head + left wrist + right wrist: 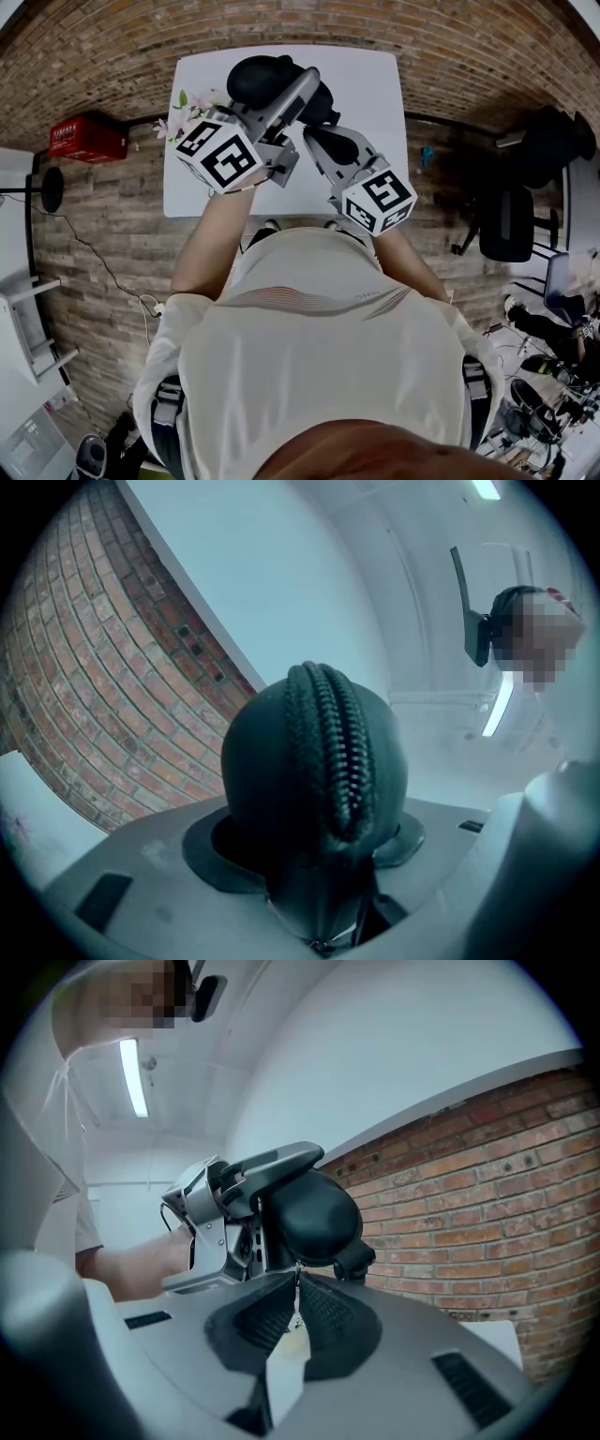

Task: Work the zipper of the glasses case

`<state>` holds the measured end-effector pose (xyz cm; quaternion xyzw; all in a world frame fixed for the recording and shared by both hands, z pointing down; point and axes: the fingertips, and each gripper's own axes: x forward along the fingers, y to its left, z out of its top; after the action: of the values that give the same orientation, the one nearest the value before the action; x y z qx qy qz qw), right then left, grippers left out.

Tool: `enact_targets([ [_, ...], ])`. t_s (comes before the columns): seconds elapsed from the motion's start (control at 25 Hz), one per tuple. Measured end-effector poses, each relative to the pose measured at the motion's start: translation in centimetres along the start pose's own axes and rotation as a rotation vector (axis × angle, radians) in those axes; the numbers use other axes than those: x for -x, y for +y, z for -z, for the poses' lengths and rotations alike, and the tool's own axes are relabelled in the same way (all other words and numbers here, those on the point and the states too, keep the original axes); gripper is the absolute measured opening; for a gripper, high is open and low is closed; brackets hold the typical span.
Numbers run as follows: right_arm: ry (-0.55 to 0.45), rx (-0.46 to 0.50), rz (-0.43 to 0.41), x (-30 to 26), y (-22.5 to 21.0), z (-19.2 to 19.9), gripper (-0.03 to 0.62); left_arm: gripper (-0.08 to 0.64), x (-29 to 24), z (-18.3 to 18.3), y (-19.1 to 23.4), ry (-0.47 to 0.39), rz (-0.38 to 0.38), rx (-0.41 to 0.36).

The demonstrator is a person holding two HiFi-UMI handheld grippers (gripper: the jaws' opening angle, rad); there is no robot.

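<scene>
Holding the glasses case (314, 761) above the table (375, 84), we grip it in the left gripper (317, 850), jaws spread wide around its body. The right gripper (292, 1288) pinches the zipper pull (297, 1314). The visible zipper teeth (333, 752) look meshed, so we judge most of the travel remains.

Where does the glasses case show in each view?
Head view: glasses case top centre, against the white table.
Left gripper view: centre, between the left tool's jaws, zipper towards the camera.
Right gripper view: centre, just beyond the right tool, shut on the zipper pull.
Shared landmark: the brick surface.
</scene>
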<state>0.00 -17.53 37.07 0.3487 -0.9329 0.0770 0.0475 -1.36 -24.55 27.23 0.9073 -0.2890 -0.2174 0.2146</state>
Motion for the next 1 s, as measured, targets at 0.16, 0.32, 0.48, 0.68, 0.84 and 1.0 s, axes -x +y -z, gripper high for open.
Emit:
enact_targets([
  [0.16, -0.004, -0.017, -0.005, 0.0, 0.0, 0.0, 0.064, 0.259, 0.0, 0.0, 0.0, 0.002, -0.001, 0.000],
  [0.32, -0.009, -0.025, -0.001, 0.1, -0.2, -0.1, 0.054, 0.259, 0.0, 0.0, 0.0, 0.000, -0.003, 0.001],
  [0.48, 0.003, -0.011, 0.013, 0.1, -0.4, 0.3, 0.052, 0.259, 0.2, 0.1, 0.1, 0.002, -0.013, -0.018],
  [0.68, 0.032, 0.030, 0.052, 0.1, -0.8, 0.7, 0.051, 0.256, 0.3, 0.4, 0.5, 0.007, -0.040, -0.037],
  [0.84, 0.053, 0.023, 0.078, 0.4, -1.6, 1.2, 0.052, 0.256, 0.5, 0.8, 1.0, 0.018, -0.056, -0.010],
  [1.0, 0.062, 0.059, 0.101, 0.7, -2.0, 1.3, 0.052, 0.256, 0.5, 1.1, 1.1, 0.032, -0.042, 0.001],
])
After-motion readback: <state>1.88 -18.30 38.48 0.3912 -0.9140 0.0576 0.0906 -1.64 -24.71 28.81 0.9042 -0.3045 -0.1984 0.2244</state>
